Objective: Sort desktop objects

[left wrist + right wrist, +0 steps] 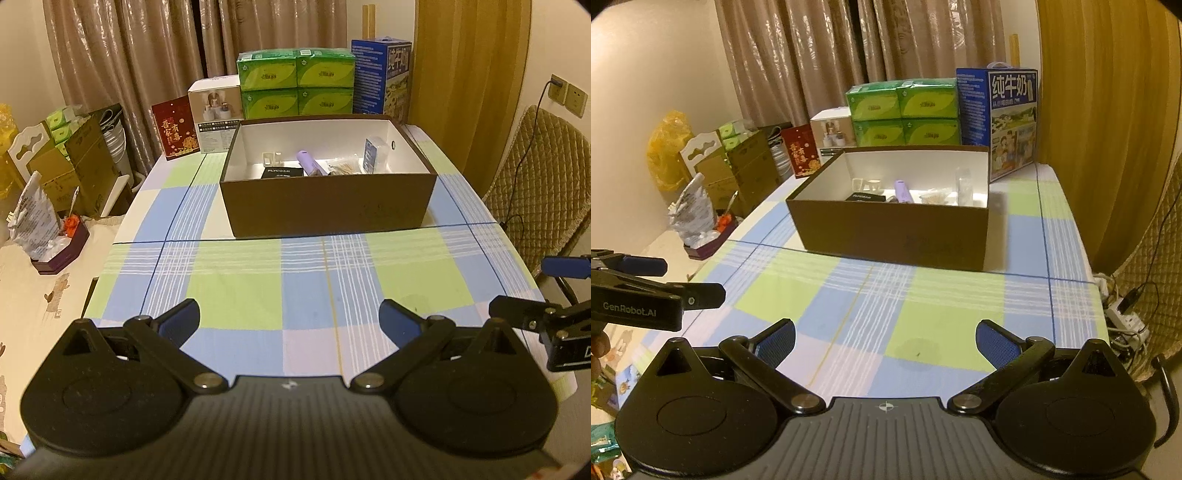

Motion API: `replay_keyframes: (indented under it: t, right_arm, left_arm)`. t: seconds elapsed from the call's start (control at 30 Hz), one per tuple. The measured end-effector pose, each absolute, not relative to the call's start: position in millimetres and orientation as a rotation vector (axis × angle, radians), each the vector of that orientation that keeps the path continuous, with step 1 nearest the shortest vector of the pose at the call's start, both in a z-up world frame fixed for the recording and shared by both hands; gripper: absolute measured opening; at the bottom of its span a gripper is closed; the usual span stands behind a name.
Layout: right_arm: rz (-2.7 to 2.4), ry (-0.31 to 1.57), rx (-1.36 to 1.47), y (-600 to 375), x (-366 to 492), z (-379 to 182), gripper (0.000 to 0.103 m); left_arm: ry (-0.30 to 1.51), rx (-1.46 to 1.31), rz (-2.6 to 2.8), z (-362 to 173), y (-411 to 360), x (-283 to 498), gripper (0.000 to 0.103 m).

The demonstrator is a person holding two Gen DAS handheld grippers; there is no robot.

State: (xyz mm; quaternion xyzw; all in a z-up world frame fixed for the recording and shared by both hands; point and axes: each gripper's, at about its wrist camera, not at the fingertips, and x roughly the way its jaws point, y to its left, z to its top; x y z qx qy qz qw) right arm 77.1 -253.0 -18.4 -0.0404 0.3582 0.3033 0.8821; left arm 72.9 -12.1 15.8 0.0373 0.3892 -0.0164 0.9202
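Observation:
A brown cardboard box [325, 206] with a white inside stands on the checked tablecloth [258, 288]. In it lie a purple tube [310, 165], a black packet [282, 172], a white holder [271, 157], a bag of cotton swabs [345, 167] and a clear blue packet [375, 155]. The box also shows in the right wrist view [897, 236], with the purple tube [903, 191]. My left gripper [290, 319] is open and empty, low over the near cloth. My right gripper [884, 341] is open and empty beside it.
Green tissue packs [295, 83], a blue milk carton [382, 79], a white box [214, 114] and a red card [173, 127] stand behind the box. A padded chair [543, 184] is at the right. Cartons and bags [66, 173] crowd the left.

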Motion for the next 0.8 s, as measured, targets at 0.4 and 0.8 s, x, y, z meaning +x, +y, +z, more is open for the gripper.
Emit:
replay_keyframes:
  t: [0.4,0.8]
  right_arm:
    - [0.635,0.756,-0.078,-251,59,-20,0.101]
    - [0.637,0.762,-0.085,-247,60,-22,0.101]
  left_arm:
    - [0.808,0.072,-0.049,13,-12,56,0.102]
    - [0.792,0.075,-0.063,13,-16,60,0.102]
